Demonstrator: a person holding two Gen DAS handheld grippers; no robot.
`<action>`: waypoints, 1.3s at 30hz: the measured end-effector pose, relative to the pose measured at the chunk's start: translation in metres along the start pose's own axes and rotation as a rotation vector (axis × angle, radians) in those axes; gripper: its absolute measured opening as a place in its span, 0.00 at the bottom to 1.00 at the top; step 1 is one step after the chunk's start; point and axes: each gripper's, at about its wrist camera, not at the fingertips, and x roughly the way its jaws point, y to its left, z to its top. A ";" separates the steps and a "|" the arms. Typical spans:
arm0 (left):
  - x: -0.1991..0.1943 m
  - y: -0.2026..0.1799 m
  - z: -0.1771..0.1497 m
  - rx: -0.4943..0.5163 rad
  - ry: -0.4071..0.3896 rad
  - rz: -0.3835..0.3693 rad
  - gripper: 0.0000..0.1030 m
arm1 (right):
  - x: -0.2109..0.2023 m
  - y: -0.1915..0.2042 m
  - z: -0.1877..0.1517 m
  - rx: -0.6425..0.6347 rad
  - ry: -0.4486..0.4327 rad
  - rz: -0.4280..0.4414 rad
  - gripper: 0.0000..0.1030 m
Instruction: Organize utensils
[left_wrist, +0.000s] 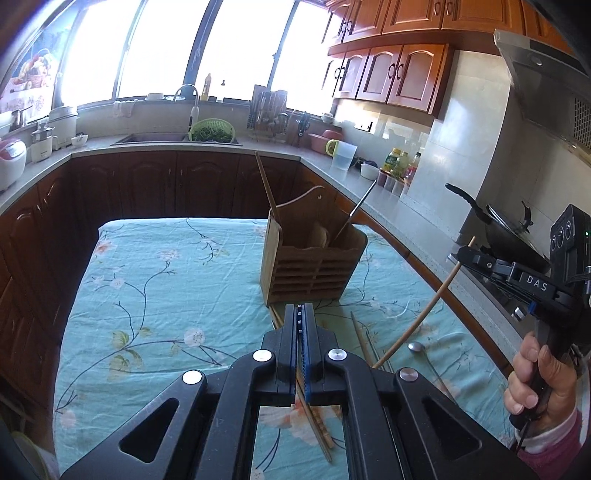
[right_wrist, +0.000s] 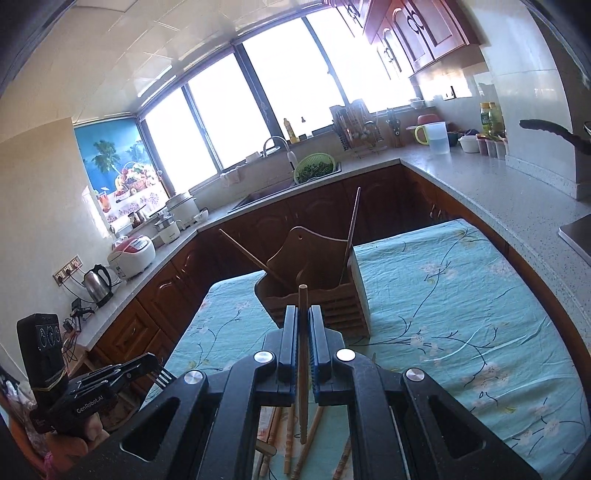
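- The right claw (right_wrist: 303, 326) is clamped on 1 wooden chopstick (right_wrist: 303, 365), gripped mid-length so its tip points toward the wooden utensil holder (right_wrist: 317, 295) ahead, ready to drop in.
- The left claw (left_wrist: 303, 325) is fully closed; in the right wrist view fork tines (right_wrist: 164, 377) stick out of it, so it seems to carry a fork.
- The holder stands on the tabletop (left_wrist: 147, 280) and already keeps 2 sticks leaning upright.
- Loose chopsticks (right_wrist: 290, 439) and a metal spoon (left_wrist: 417, 347) lie flat on the cloth, not yet sorted.
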 end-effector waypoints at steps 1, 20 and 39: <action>-0.001 0.000 0.003 -0.001 -0.008 0.000 0.00 | 0.000 -0.001 0.002 -0.001 -0.004 -0.001 0.05; 0.017 0.008 0.073 0.001 -0.167 0.066 0.00 | 0.003 -0.006 0.072 -0.021 -0.158 -0.029 0.05; 0.166 -0.025 0.093 0.105 -0.119 0.249 0.00 | 0.100 -0.042 0.110 0.032 -0.185 -0.078 0.05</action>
